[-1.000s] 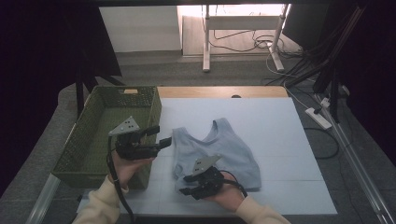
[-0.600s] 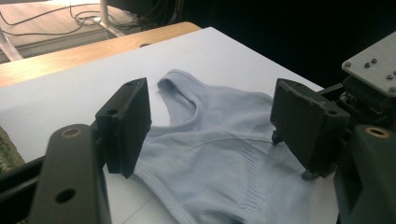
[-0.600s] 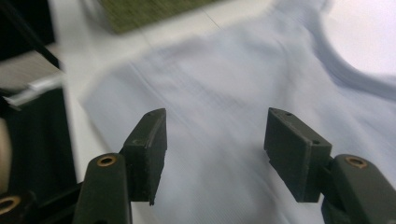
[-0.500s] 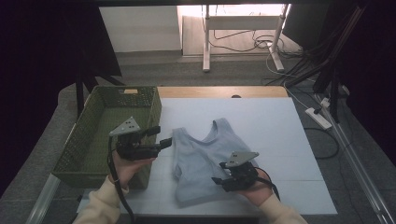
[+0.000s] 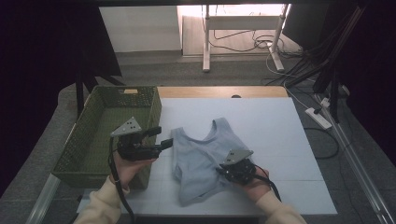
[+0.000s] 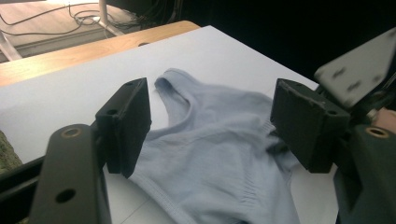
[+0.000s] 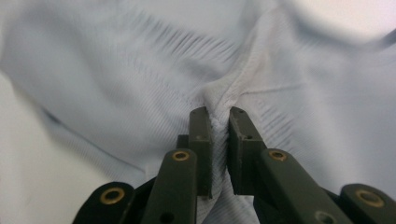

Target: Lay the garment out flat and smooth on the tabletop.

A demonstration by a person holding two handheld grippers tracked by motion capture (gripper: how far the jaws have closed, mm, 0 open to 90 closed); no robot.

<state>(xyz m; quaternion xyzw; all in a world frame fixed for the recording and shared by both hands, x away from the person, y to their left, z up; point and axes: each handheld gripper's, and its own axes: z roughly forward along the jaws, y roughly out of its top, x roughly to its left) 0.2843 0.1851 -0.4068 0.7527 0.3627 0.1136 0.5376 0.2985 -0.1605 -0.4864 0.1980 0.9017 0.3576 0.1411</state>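
Note:
A light blue tank top [image 5: 201, 156] lies flat on the white table [image 5: 266, 126], straps toward the far side. My right gripper [image 5: 225, 171] rests on its right side near the lower edge. In the right gripper view its jaws have just been closing, and the right gripper [image 7: 218, 126] is shut on a pinched ridge of the tank top [image 7: 140, 70]. My left gripper [image 5: 164, 136] hovers by the left strap with its jaws wide apart. In the left gripper view the left gripper [image 6: 210, 126] is open, with the tank top [image 6: 219, 154] beyond it and nothing between the pads.
A green woven basket [image 5: 156, 112] stands at the table's left edge, right behind my left hand. A wooden strip [image 5: 219, 92] runs along the far edge of the table. Bare white table lies to the right of the tank top.
My right gripper has slid from the tank top's lower left to its right side and closed on the fabric there. The left gripper has stayed put.

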